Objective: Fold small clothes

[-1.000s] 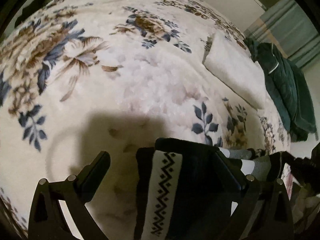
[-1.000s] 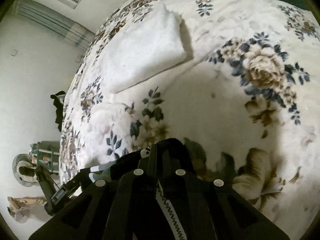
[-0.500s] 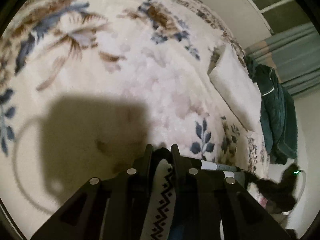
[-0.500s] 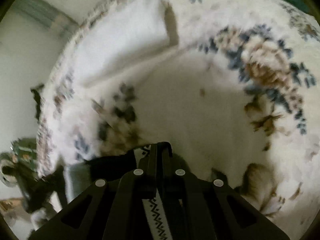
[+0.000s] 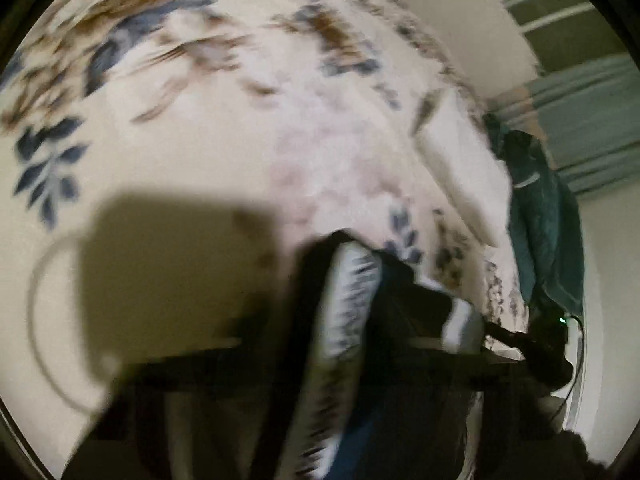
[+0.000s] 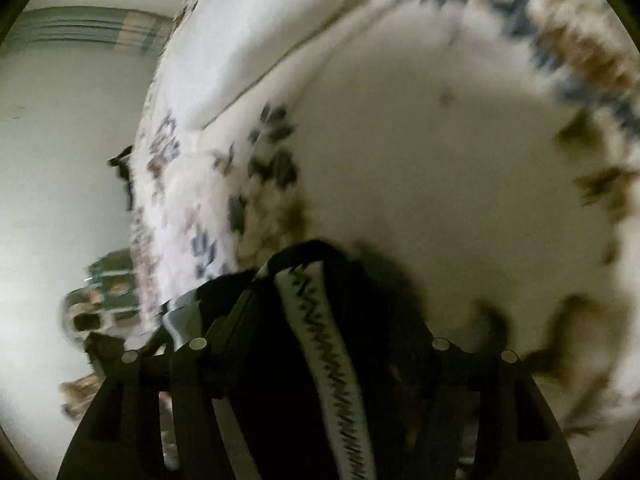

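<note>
Both grippers stand with jaws spread wide over the floral blanket (image 6: 420, 140), and a dark sock (image 6: 320, 320) with a white zigzag band lies between each pair of fingers — gripped by neither, as far as the blur lets me see. From the left gripper (image 5: 328, 344) the sock (image 5: 348, 300) drapes toward the bed's edge; the right gripper (image 6: 316, 344) straddles it too. A white folded towel (image 5: 460, 176) and green garment (image 5: 544, 232) lie beyond.
</note>
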`<state>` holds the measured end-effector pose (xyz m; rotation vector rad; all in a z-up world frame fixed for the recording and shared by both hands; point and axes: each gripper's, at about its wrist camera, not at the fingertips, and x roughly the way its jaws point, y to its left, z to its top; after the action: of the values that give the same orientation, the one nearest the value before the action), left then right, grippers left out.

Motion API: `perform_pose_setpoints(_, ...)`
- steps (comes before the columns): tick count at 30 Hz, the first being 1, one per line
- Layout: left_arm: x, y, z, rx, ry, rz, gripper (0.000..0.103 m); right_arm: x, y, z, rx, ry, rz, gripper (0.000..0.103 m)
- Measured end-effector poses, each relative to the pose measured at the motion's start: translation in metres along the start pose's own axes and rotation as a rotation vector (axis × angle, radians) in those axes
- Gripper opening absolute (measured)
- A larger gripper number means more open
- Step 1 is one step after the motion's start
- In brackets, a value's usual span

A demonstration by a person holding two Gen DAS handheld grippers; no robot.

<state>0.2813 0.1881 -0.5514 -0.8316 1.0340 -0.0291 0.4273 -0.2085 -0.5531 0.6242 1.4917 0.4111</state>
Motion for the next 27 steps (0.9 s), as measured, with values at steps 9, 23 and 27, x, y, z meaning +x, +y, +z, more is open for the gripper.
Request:
perform_pose_setpoints(9, 0.020, -0.010, 0.027, 0.016, 0.027, -0.010, 0.015, -0.012, 0.018, -0.004, -0.024, -0.130, -0.152, 0.011)
perform_pose_setpoints(23, -0.039, 0.052, -0.066, -0.172, 0.119, -0.083, 0.070, 0.003, -0.068, -0.114, 0.332, 0.257, 0.046, 0.061)
perform_pose_setpoints(27, -0.038, 0.050, -0.084, -0.196, 0.130, -0.104, 0.070, -0.004, -0.061, -0.147, 0.378, 0.183, 0.135, 0.017)
